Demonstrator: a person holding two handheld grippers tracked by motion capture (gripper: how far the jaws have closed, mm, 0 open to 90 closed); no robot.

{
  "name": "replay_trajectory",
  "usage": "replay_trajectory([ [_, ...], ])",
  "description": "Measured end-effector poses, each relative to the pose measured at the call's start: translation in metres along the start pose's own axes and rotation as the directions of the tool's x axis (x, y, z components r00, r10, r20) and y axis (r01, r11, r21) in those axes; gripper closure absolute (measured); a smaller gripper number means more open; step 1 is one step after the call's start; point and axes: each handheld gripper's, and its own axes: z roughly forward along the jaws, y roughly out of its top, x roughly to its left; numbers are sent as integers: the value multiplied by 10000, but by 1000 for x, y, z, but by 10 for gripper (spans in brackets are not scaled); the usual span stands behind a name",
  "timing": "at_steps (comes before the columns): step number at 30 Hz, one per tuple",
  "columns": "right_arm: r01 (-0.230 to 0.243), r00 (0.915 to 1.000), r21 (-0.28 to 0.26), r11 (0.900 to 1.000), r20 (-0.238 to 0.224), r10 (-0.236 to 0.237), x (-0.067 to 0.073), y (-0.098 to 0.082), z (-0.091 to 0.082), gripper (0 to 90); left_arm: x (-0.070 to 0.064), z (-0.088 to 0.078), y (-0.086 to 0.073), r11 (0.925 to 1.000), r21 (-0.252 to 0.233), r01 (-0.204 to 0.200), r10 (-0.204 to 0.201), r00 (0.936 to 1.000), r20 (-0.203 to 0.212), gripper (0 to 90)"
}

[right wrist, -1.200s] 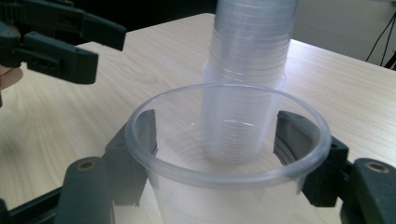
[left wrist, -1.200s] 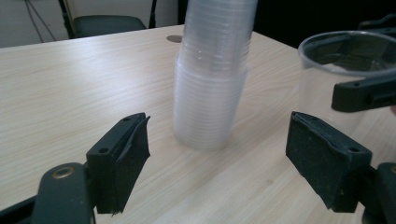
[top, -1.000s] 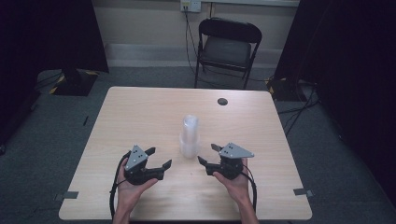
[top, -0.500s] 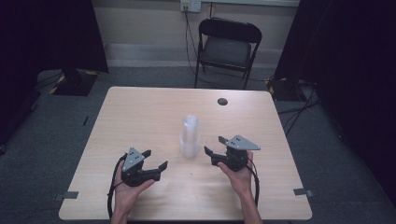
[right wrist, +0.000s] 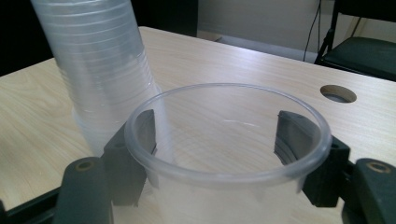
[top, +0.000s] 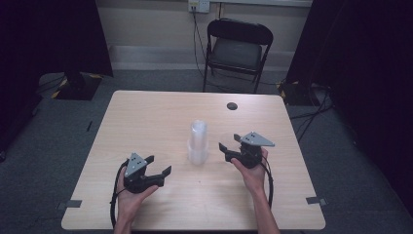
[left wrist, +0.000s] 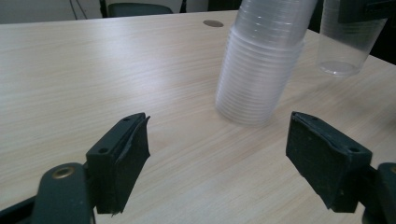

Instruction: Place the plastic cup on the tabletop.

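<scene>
The stack of clear plastic cups (top: 198, 142) stood upright near the middle of the wooden table (top: 146, 122), between the two hand-held grippers. The left gripper (top: 160, 171) rested low at the near left of the table, well apart from the stack, its jaws spread wide with nothing between them; the left gripper view confirmed bare tabletop between the two black pads (left wrist: 123, 158), with the stack (left wrist: 261, 60) farther off and to the right. The right gripper (top: 225, 148) sat just right of the stack, held in the person's right hand (top: 253, 173), and pointed toward the stack. In the right gripper view a single clear cup (right wrist: 224, 154) sat upright between the jaws, its open rim facing up, one pad against each side of its wall; the jaws had just opened slightly, yet the pads remained against the cup. In the left gripper view that same cup (left wrist: 348, 39) was seen held clear of the tabletop, just right of the stack and apart from it. A round cable hole (top: 232, 106) lay in the table's far right part. A black folding chair (top: 237, 51) stood beyond the far edge of the table.
</scene>
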Motion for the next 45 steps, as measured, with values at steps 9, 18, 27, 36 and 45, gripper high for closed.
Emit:
replay_trajectory([
  [9, -17, 9998, -73, 10000, 175, 18, -15, 14, 8, 289, 1, -7, -2, 9999, -10, 123, -123, 9999, -56, 223],
  [18, -177, 9985, 65, 9998, 527, 174, -32, 19, 28, 288, 1, -10, -9, 9999, -117, 68, -69, 9999, -118, 225],
  [27, -709, 9944, -57, 9975, 783, 711, -50, 18, 43, 287, 3, -12, -12, 9999, -20, -147, 147, 9999, 69, 228],
  [36, -1023, 9886, 251, 9944, 1132, 988, -57, 4, 61, 281, -3, -10, -14, 9996, 206, -171, 169, 9998, 135, 219],
  [45, -1260, 9829, 299, 9916, 1392, 1207, -63, -4, 69, 271, -3, -15, -20, 9996, 221, 171, -171, 9999, 11, 218],
])
